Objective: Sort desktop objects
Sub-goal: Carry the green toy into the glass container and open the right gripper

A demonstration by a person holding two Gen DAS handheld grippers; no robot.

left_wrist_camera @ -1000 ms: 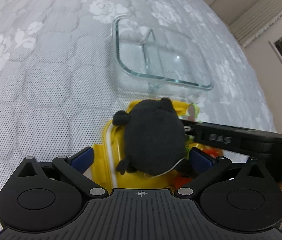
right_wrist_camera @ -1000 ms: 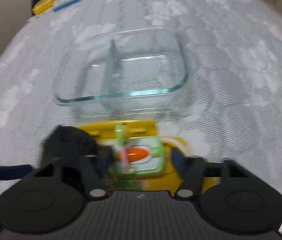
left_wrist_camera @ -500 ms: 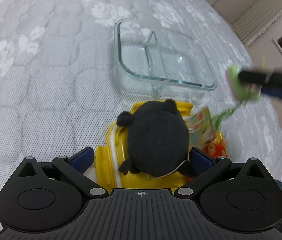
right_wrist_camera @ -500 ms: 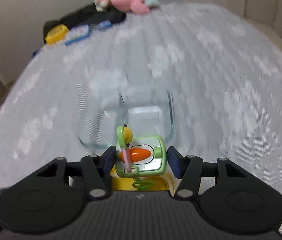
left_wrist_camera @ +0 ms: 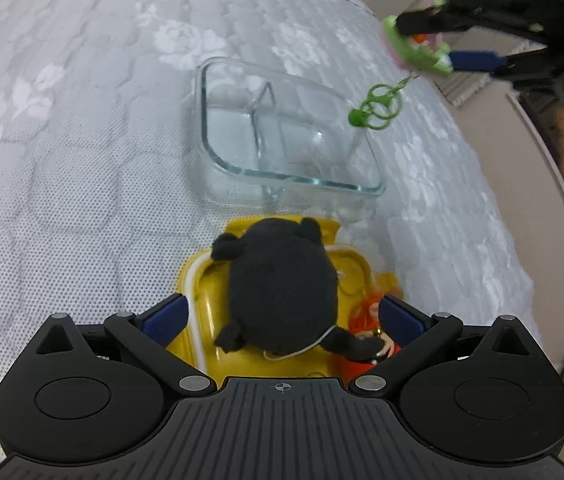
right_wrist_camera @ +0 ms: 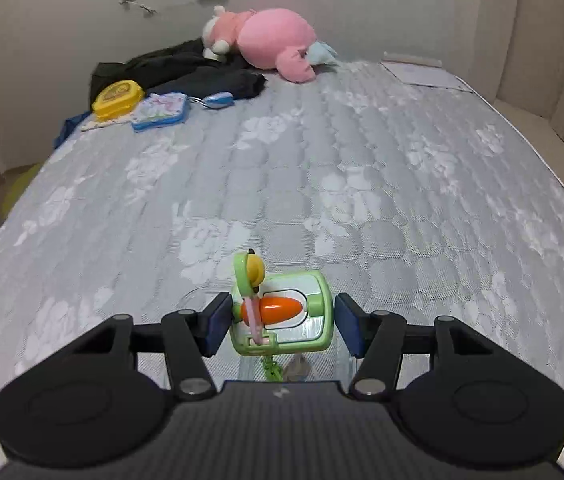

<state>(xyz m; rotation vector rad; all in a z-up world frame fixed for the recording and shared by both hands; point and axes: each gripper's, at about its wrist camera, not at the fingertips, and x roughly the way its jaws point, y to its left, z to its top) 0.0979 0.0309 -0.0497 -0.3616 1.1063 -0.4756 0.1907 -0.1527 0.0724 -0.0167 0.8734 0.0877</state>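
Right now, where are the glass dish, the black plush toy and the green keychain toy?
glass dish (left_wrist_camera: 218, 152): left wrist view, its near-left rim.
black plush toy (left_wrist_camera: 282, 284): left wrist view, middle of its back.
green keychain toy (right_wrist_camera: 313, 300): right wrist view, its green frame.

Soft, even indoor light, bright enough, with only faint shadows. Fisheye bending curves the bed and walls toward every frame edge, and corners go dark. In the left wrist view the right gripper at upper right is motion-blurred; the glass dish shows mild glare.
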